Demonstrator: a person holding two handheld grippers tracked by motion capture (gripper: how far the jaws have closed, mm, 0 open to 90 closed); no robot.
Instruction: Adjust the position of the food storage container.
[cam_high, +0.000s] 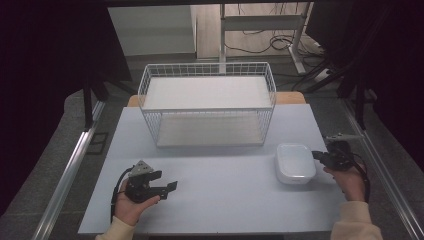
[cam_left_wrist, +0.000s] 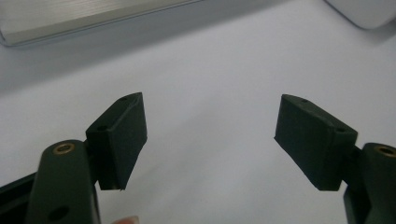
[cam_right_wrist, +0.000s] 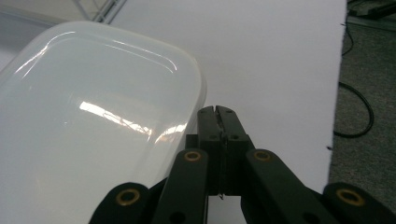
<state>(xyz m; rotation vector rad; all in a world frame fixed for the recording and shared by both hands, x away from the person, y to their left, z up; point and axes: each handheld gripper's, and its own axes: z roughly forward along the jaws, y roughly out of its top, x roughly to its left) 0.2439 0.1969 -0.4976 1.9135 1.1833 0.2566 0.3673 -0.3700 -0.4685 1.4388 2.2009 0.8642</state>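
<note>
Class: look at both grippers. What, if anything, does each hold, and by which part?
Nothing. The left gripper is open over bare table; the right gripper is shut beside the white box.

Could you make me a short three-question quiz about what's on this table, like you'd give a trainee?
1. True or false: the left gripper has its jaws open, with nothing between them.
2. Which thing lies right beside the right gripper?
A. the white wire basket
B. the white glossy box
C. a cable on the floor
3. Fill in: the right gripper's jaws are ____ together, beside the box and not around it.

Key
1. True: the left gripper view shows both pads wide apart over bare table.
2. B: the right gripper's tip sits at the box's right edge.
3. Shut: the right gripper view shows the pads pressed together.
</note>
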